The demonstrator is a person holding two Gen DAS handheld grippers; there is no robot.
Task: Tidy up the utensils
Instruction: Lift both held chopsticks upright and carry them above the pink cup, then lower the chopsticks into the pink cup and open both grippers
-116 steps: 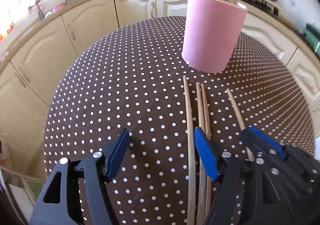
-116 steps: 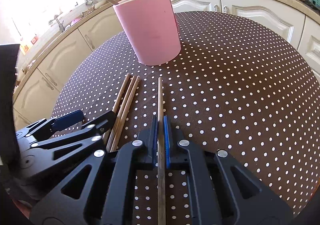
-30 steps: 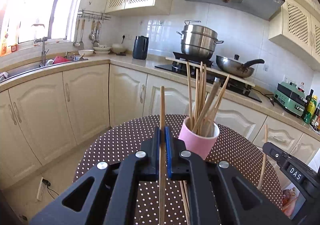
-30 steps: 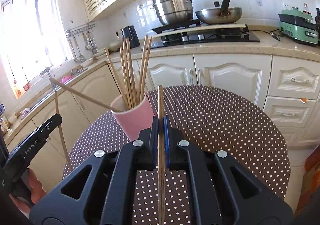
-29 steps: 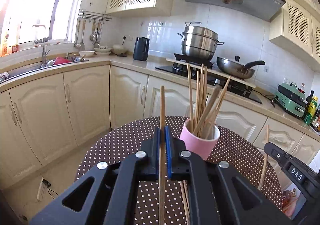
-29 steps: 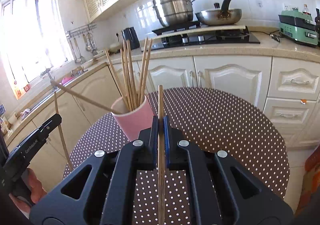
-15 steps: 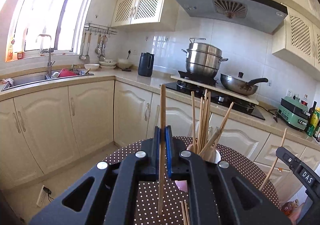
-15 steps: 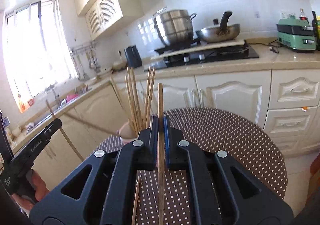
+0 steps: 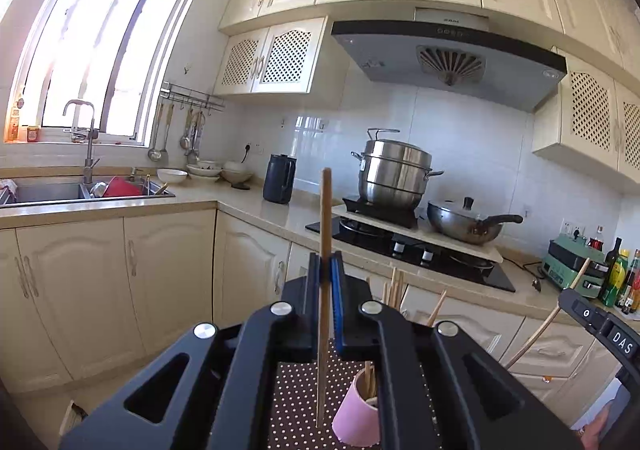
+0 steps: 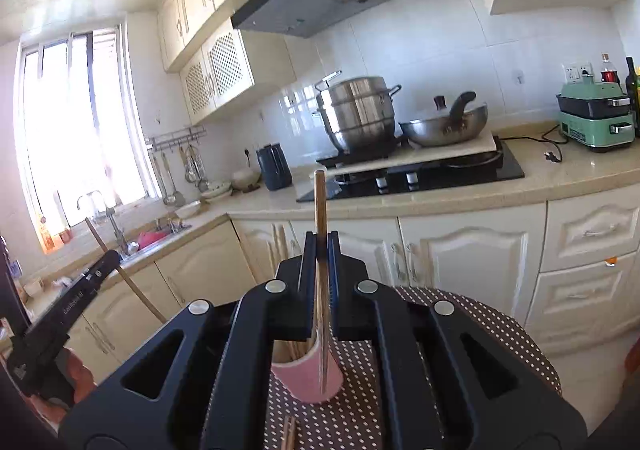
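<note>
My left gripper [image 9: 327, 264] is shut on a wooden chopstick [image 9: 325, 210] that stands upright between the blue pads. It hangs high above the pink cup [image 9: 356, 416], which holds several chopsticks. My right gripper [image 10: 320, 241] is shut on a second upright chopstick [image 10: 319, 202], whose lower tip hangs in front of the pink cup [image 10: 306, 376]. Each gripper shows in the other's view: the right gripper's body [image 9: 600, 330] at the right edge, the left gripper's body [image 10: 76, 300] at the left edge. A few loose chopsticks [image 10: 289, 432] lie on the table in front of the cup.
The round table [image 10: 492, 334] has a brown polka-dot cloth. Behind it run cream kitchen cabinets [image 9: 168, 274], a sink [image 9: 52, 192], a hob with a steel pot [image 9: 394, 174] and a wok [image 10: 444, 128]. A hand [image 10: 74, 374] holds the left gripper.
Both grippers have risen with their chopsticks and tilted up toward level. The cup and table have dropped to the bottom of both views, partly behind the gripper bodies.
</note>
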